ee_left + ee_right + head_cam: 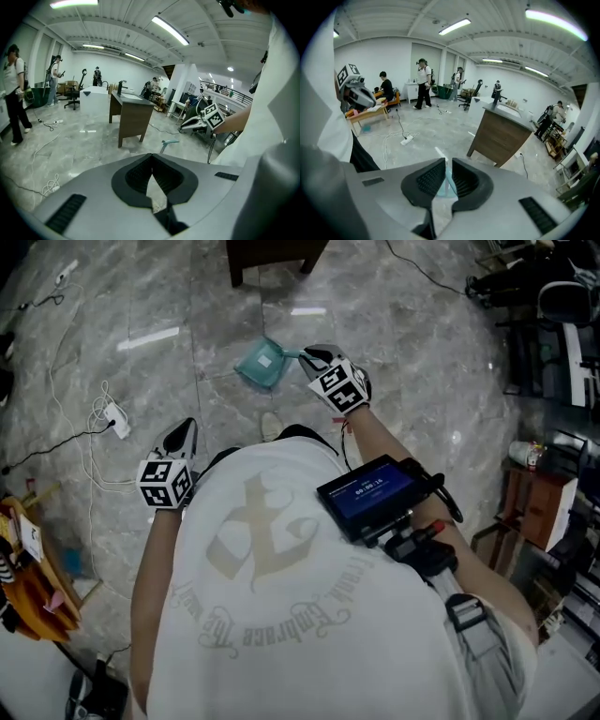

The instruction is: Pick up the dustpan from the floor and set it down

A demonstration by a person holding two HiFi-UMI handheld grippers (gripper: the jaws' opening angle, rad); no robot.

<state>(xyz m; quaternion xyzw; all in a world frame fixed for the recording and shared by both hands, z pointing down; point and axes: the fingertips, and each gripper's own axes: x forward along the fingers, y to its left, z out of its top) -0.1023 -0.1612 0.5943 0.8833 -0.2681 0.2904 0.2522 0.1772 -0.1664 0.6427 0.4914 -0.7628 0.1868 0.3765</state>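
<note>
- My right gripper (305, 354) reaches out ahead of me on a stretched arm (377, 442), tilted downward, with its jaws pinched on the dustpan (261, 364) handle.
- My left gripper (186, 427) sits close at my side, tilted downward, jaws together, empty.

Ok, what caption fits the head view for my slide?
The right tool grips the teal dustpan by its handle over the grey floor.

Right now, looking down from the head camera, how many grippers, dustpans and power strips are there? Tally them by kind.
grippers: 2, the left gripper and the right gripper
dustpan: 1, teal, handle in the right gripper's jaws
power strip: 1, white, on the floor
total: 4
</note>
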